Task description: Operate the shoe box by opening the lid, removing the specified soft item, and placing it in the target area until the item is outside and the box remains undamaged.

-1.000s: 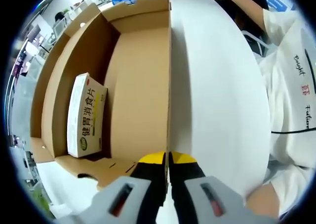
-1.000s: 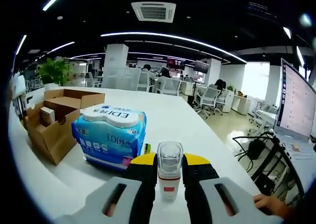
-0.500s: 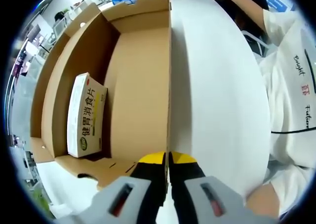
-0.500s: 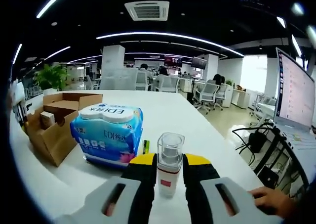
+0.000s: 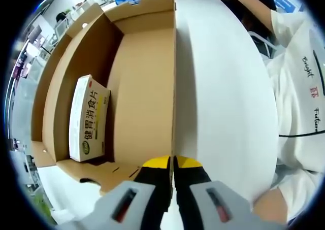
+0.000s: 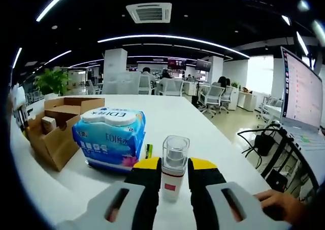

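My left gripper [image 5: 172, 165] clamped on open brown cardboard box's [image 5: 139, 83] wall edge; white medicine carton [image 5: 88, 119] inside. My right gripper [image 6: 174, 165] grips small clear-capped white bottle [image 6: 173, 165]; blue tissue pack [image 6: 109, 137] beside.

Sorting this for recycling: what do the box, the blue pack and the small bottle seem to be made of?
Box: brown matte cardboard, raw folded edges. Blue pack: likely soft glossy plastic wrap, wrinkled and shiny. Small bottle: probably plastic, clear cap over white body, standing between the right gripper's jaws.

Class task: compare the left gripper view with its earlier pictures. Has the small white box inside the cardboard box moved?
No. The small white box lies against the same inner wall of the cardboard box, and the whole view is unchanged.
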Demonstrator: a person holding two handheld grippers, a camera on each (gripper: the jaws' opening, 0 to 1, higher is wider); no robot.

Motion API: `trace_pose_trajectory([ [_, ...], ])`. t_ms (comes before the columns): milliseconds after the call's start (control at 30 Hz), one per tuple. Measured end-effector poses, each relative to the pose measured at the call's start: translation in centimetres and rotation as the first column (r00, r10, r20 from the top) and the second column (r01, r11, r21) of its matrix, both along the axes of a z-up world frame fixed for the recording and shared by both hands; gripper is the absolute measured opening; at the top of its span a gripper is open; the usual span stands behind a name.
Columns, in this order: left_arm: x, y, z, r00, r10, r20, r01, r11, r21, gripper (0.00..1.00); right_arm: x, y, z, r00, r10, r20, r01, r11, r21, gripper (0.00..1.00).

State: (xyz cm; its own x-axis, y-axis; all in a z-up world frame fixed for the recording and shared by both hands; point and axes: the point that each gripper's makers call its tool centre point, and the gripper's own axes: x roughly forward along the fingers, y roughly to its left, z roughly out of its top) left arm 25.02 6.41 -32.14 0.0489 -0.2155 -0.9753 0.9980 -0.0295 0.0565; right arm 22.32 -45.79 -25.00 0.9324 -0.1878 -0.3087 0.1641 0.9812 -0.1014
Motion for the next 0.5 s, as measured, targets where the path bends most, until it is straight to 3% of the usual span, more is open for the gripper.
trace_pose_trajectory([
  [167,0.0,0.0,0.0,1.000,-0.001,0.000,0.001,1.000,-0.001,0.02,-0.1,0.1,-0.3,1.000,-0.005,-0.016,0.005,0.999,-0.032,0.23],
  [300,0.0,0.0,0.0,1.000,-0.001,0.001,0.001,1.000,-0.002,0.02,-0.3,0.0,-0.7,1.000,-0.014,-0.010,0.014,1.000,-0.011,0.25],
  [500,-0.1,0.0,0.0,1.000,-0.001,0.001,0.001,1.000,-0.001,0.02,-0.5,0.1,-1.1,1.000,-0.002,-0.007,0.001,1.000,-0.019,0.20],
])
